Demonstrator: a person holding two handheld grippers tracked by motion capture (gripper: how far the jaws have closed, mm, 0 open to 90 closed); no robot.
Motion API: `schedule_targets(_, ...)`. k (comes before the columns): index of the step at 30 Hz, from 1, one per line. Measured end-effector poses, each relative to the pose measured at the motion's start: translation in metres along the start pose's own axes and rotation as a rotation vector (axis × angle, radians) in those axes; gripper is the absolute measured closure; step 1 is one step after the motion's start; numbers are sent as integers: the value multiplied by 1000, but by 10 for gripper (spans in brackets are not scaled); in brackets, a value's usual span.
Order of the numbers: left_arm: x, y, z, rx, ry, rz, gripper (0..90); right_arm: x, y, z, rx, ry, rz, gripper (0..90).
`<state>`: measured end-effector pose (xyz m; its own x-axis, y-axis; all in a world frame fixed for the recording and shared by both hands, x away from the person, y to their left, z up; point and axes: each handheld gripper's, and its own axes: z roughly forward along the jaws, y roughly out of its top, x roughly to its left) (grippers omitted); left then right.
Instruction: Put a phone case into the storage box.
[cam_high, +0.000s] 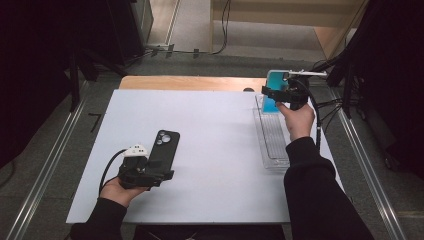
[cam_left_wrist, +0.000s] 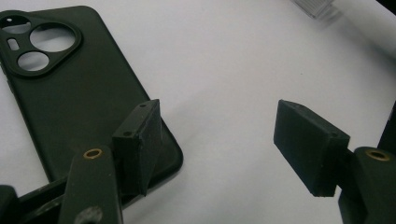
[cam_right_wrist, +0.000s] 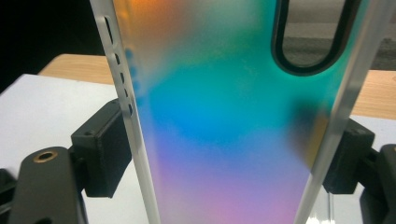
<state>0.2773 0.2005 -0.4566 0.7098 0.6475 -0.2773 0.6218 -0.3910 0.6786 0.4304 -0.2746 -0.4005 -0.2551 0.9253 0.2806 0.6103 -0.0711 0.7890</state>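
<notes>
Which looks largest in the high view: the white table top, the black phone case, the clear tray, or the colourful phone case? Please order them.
1. white table top
2. clear tray
3. black phone case
4. colourful phone case, though the right gripper hides part of it, so 3 and 4 are uncertain.

We see our right hand-held gripper clamping an upright iridescent phone case by its edges, above the white tabletop.

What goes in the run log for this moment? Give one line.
left gripper: open, one jaw over black phone case on white table | right gripper: shut on iridescent phone case, held above clear tray
</notes>
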Motion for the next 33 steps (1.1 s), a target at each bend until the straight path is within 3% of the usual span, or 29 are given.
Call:
schedule_targets(2, 0, 0, 0, 3, 1, 3, 325, -1, 1, 8, 7, -30, -24, 167)
schedule_targets(8, 1, 0, 0, 2, 0, 0, 325, -8, -1, 25, 21, -68, -26, 167)
schedule_targets(13, 0, 0, 1, 6, -3, 8, 325, -15, -2, 36, 17, -88, -6, 166)
schedule_targets(20, 1, 0, 1, 6, -4, 7, 325, -24, -3, 63, 76, -92, 47, 164)
schedule_targets(33, 1, 1, 1, 5, -6, 9, 325, -26, -8, 72, 96, -99, 32, 157)
